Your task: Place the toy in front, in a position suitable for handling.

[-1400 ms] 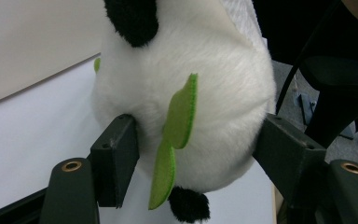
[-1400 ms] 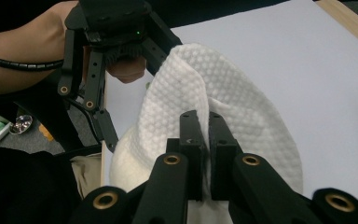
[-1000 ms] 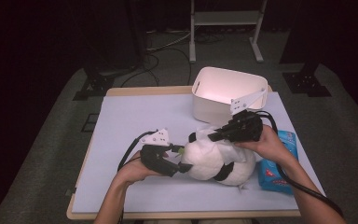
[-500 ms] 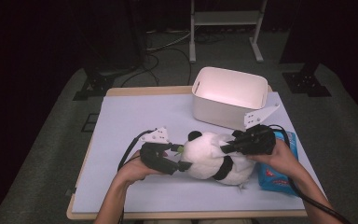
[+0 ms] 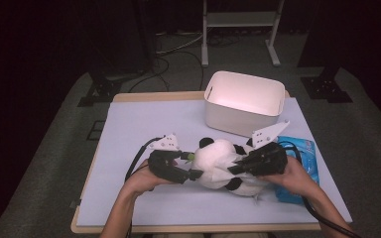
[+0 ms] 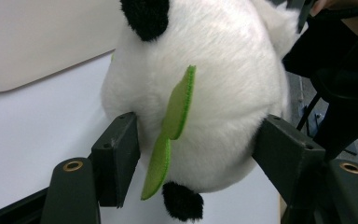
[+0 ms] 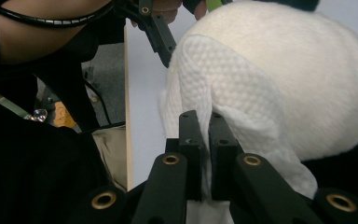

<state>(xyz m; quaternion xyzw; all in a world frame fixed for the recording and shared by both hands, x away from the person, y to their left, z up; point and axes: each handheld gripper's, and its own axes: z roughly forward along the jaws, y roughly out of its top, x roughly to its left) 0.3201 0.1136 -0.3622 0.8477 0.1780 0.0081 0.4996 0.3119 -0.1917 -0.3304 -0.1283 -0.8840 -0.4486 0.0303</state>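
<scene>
1. My left gripper (image 5: 187, 165) clamps the head of the white and black plush panda toy (image 5: 223, 163), which lies on its side on the pale lilac table mat (image 5: 144, 124), just in front of the white plastic bin (image 5: 244, 101). In the left gripper view the 2 jaws press into the fur on either side of the head, with the green felt leaf (image 6: 173, 126) between them.
2. My right gripper (image 5: 234, 168) is pinched tight on a fold of the white textured cloth wipe (image 7: 214, 98), which drapes over the panda's (image 7: 307, 79) back.
3. Risk 1: I judge that the wipe may slip out, because only a thin fold sits between the right jaws; a hard drag over the fur could pull it free.
4. Risk 2: the soft head may squirm out of my left jaws if the right hand pushes too hard, since plush gives way and rolls.
5. Risk 3: the blue plastic packet (image 5: 297, 166) lies right under my right hand, near the mat's edge, so a wide stroke could knock it off.
6. Pose: my left hand (image 5: 144, 179) lies low on the mat, gripper pointing right at the toy. My right hand (image 5: 297, 176) reaches in from the right, gripper pointing left, over the panda's body.
</scene>
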